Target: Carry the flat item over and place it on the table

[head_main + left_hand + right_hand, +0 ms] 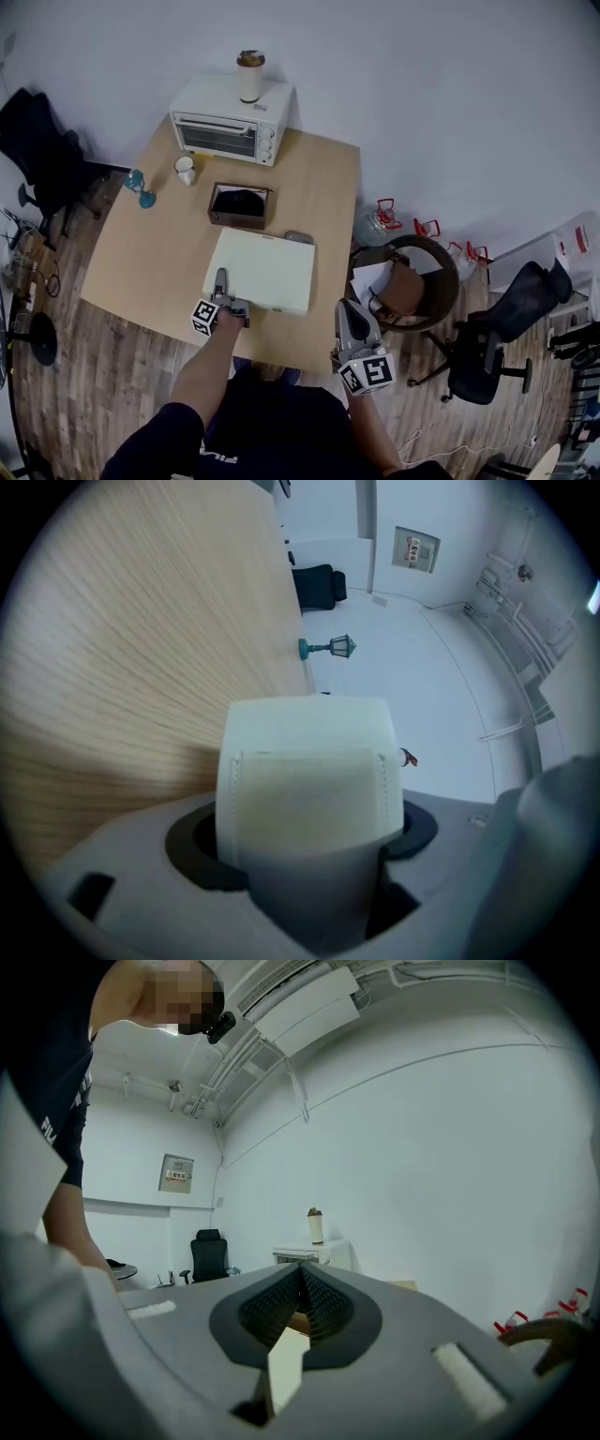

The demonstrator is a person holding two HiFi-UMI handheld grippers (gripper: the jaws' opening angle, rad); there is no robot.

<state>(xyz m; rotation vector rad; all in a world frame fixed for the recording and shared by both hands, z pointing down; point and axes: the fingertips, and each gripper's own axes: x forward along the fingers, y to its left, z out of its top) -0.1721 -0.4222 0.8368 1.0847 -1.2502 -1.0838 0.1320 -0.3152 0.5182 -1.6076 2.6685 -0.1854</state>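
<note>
Flat item: a flat cream-white case with stitched seams [267,272] lies on the light wooden tabletop [159,253], near the front edge and a little right of the middle.
Left gripper: the left gripper [222,286] is at the near left corner of the case. In the left gripper view the case [309,789] fills the whole gap and both dark pads lie against it, so the jaws are grasping the case.
Right gripper: the right gripper [352,314] is held off the tabletop, beside its front right corner and apart from the case. Its jaws are pressed together, with nothing held between them.
Behind the case: a dark brown open box [240,204] with something black inside stands just beyond the far edge of the case.
Back of the tabletop: a white toaster oven [230,122] stands at the far edge, and a pale tumbler with a brown lid [249,75] stands upright on top of it.
Left part: a white mug [186,169] is in front of the oven. A small teal lantern figure [139,186] lies near the left edge.
Floor on the right: a round brown chair [412,281] is close to the tabletop.
</note>
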